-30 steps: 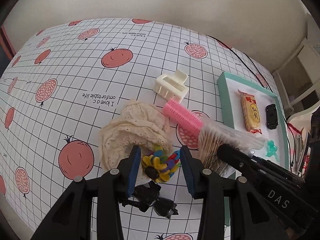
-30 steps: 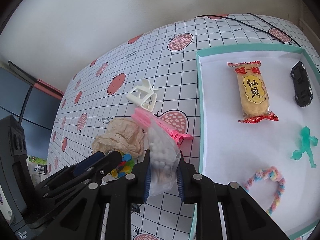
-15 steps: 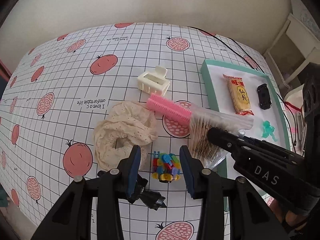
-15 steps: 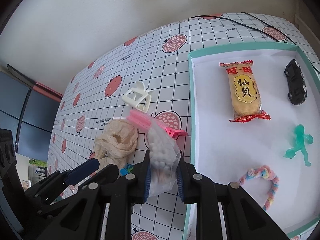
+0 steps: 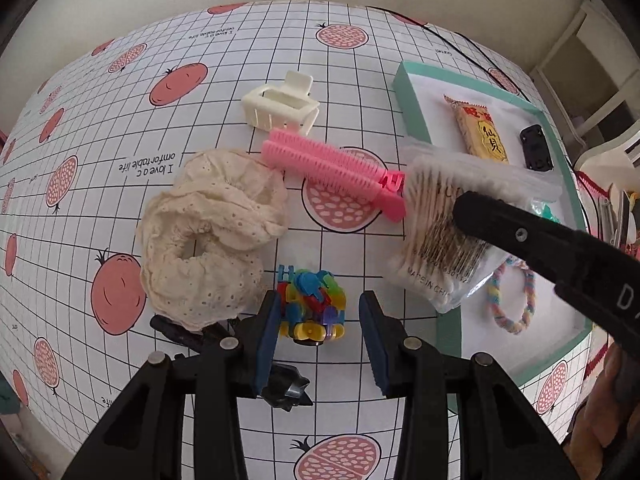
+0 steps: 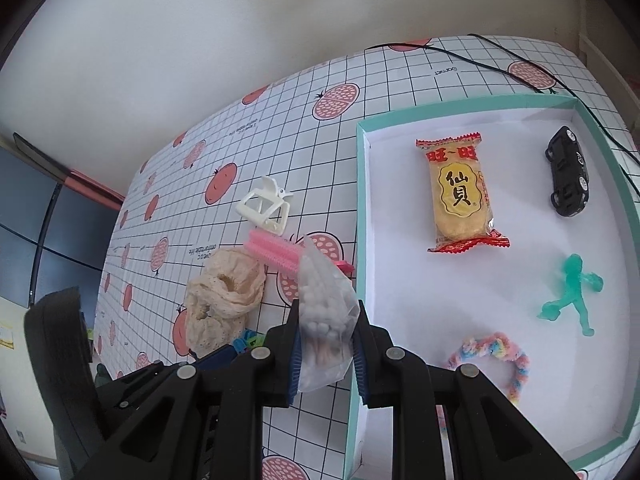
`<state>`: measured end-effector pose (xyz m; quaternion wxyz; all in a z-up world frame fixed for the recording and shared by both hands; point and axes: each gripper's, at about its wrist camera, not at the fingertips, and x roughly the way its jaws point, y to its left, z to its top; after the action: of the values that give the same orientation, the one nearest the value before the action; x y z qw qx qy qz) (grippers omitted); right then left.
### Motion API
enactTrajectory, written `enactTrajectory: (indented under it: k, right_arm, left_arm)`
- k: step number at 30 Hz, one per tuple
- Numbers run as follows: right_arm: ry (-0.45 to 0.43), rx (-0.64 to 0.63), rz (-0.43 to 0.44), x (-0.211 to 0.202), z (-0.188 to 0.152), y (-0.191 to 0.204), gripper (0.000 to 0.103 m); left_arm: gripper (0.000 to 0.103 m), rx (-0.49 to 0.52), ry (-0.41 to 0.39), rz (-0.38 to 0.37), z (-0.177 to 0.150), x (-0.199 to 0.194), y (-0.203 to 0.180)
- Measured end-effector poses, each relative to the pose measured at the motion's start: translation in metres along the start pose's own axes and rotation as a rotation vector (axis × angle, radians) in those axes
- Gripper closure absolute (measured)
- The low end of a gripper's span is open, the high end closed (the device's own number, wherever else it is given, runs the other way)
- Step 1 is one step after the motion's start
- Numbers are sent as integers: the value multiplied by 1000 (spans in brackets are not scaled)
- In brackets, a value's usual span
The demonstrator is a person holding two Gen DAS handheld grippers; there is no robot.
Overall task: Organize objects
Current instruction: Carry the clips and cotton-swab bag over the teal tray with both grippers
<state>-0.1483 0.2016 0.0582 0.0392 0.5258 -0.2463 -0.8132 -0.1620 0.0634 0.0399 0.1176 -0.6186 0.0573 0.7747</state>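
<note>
The swab bag (image 6: 325, 312) sits clamped between the pads of the right hand-held gripper (image 6: 326, 354), held above the counter (image 5: 120, 128) just left of the tray's (image 6: 362, 200) near rim. Ahead of that gripper and to its right, inside the tray, lie a snack pack (image 6: 460, 194), a black toy car (image 6: 568, 172), a green figure (image 6: 572, 290) and a pastel hair tie (image 6: 502, 360). Ahead and to its left on the counter lie a pink comb clip (image 6: 272, 252), a white claw clip (image 6: 266, 206) beyond that, and a cream scrunchie (image 6: 224, 300).

The left hand-held gripper (image 5: 318, 342) stands with its blue pads apart, one on each side of a multicoloured block toy (image 5: 314, 304) that rests on the counter; whether the pads touch it cannot be told. The scrunchie lies just ahead and to the left of this gripper. A dark clip (image 5: 184, 330) shows partly under the left finger. The right gripper's black finger crosses the right of the left wrist view, over the swab bag.
</note>
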Motion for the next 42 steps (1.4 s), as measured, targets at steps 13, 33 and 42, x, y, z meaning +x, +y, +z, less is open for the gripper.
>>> enactTrajectory:
  k: [13,33,42]
  right_arm:
    - [4,4,0,1,1,-3,80]
    - [-93,71,19,-45,12,-35,80]
    - [-128,172,-35,-68,13,-93,80]
  left_arm:
    - [64,-24,32,-9,-3,19,1]
    - [65,-76,-151,-115,16,-41,-4]
    - [65,13,-191,-191,12,-43,-54]
